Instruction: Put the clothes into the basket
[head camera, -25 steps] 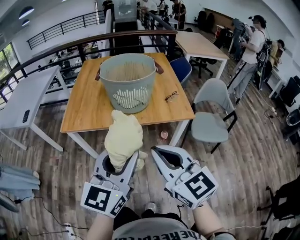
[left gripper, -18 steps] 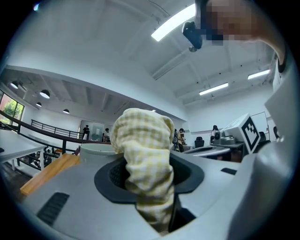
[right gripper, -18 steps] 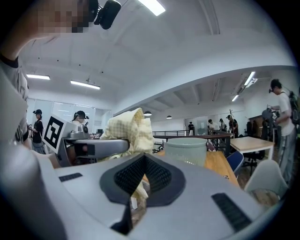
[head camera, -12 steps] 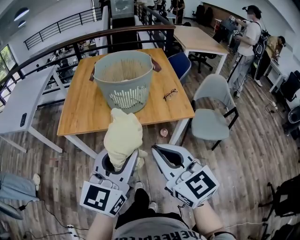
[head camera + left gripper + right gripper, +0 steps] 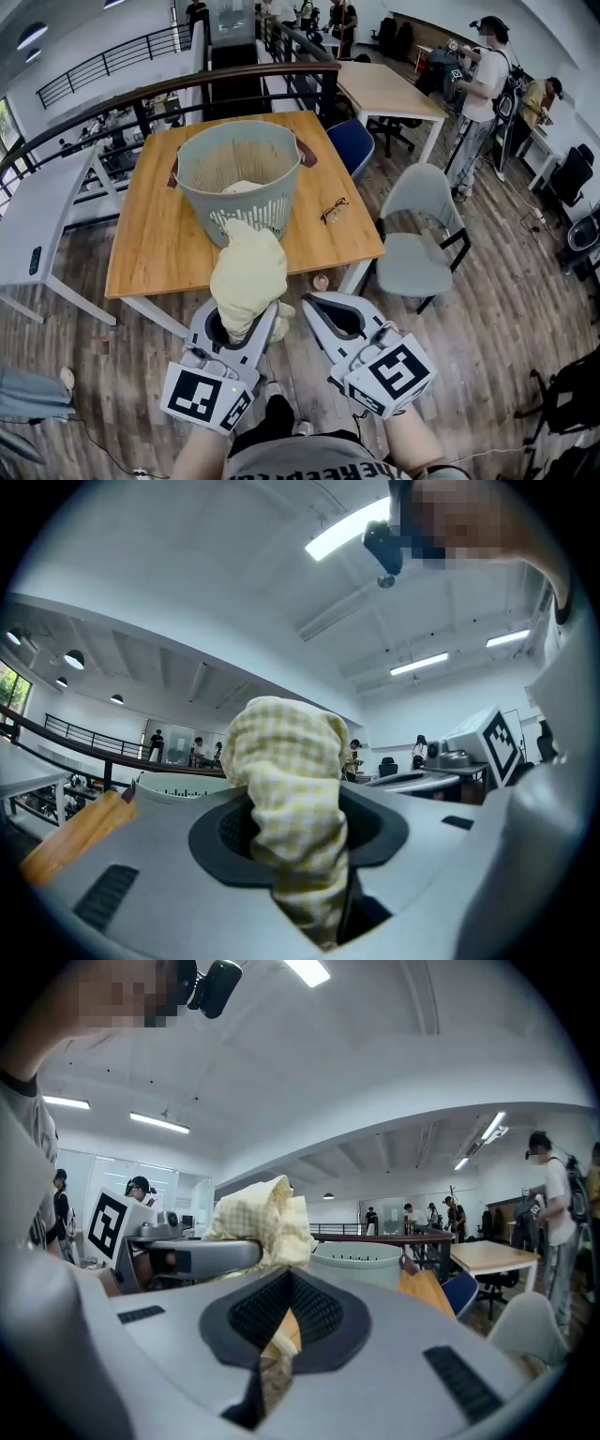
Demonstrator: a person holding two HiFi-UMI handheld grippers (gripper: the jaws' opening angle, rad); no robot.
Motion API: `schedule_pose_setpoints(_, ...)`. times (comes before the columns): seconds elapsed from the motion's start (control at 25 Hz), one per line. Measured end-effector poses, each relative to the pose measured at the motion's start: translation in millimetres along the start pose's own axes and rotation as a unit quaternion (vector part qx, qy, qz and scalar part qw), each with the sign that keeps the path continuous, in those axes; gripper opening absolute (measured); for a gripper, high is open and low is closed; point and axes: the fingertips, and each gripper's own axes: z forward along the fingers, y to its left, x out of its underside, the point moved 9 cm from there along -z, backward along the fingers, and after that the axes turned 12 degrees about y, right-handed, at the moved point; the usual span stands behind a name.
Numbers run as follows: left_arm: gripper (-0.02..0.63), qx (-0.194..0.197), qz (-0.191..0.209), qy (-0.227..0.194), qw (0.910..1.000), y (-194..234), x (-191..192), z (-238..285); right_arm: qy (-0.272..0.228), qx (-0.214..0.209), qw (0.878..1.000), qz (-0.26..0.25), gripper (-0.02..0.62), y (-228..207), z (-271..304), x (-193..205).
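**Cloth in the left jaws, short of the basket**

The step in hand looks like the carry. The yellow checked cloth point(image 5: 248, 272) is clamped in the jaws of the left gripper point(image 5: 242, 321), its lower end pinched between the pads. The rest stands bunched up above them. The basket point(image 5: 211, 202) sits on the wooden worktop point(image 5: 155, 244) ahead, with a pale item already inside it and a pair of glasses point(image 5: 331, 211) lying beside it. From the head view the cloth overlaps the basket's near wall. The person seems to stand off the worktop's near edge, though, so the cloth is probably not yet over the rim.

The next move calls for bringing the left gripper forward and above the rim, then parting the jaws so the cloth drops inside. Loose folds could catch on the rim if it is let go too early.

Both grippers are held level and side by side, pointing toward the worktop. The right gripper point(image 5: 314, 305) is just beside the left, its jaws together with nothing between them.
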Motion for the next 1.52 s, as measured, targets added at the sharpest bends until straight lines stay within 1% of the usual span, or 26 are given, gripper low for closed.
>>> schedule_pose_setpoints(0.48, 0.178, 0.008, 0.005, -0.014, 0.9999, 72, -16, 36, -0.003, 0.004, 1.000, -0.005, 0.009, -28, 72, -28)
schedule_pose_setpoints(0.84, 0.178, 0.018, 0.002, -0.023, 0.9996, 95, -17, 46, -0.006, 0.013, 1.000, 0.001, 0.009, -34, 92, -28)
schedule_pose_setpoints(1.04, 0.178, 0.021, -0.005, -0.021, 0.9995, 110, -18, 61, -0.004, 0.012, 1.000, 0.003, 0.009, -49, 108, -32)
schedule_pose_setpoints(1.24, 0.178, 0.006, -0.004, -0.025, 0.9997, 115, -15, 76, -0.008, -0.002, 1.000, -0.005, 0.009, -68, 121, -30)
schedule_pose_setpoints(1.36, 0.178, -0.011, -0.008, -0.029, 0.9995, 121, -23, 91, -0.010, -0.021, 1.000, -0.011, 0.009, -88, 133, -38)
schedule_pose_setpoints(1.52, 0.178, -0.024, -0.013, -0.035, 0.9990, 124, -36, 111, -0.012, -0.039, 0.999, -0.015, 0.009, -115, 143, -47)
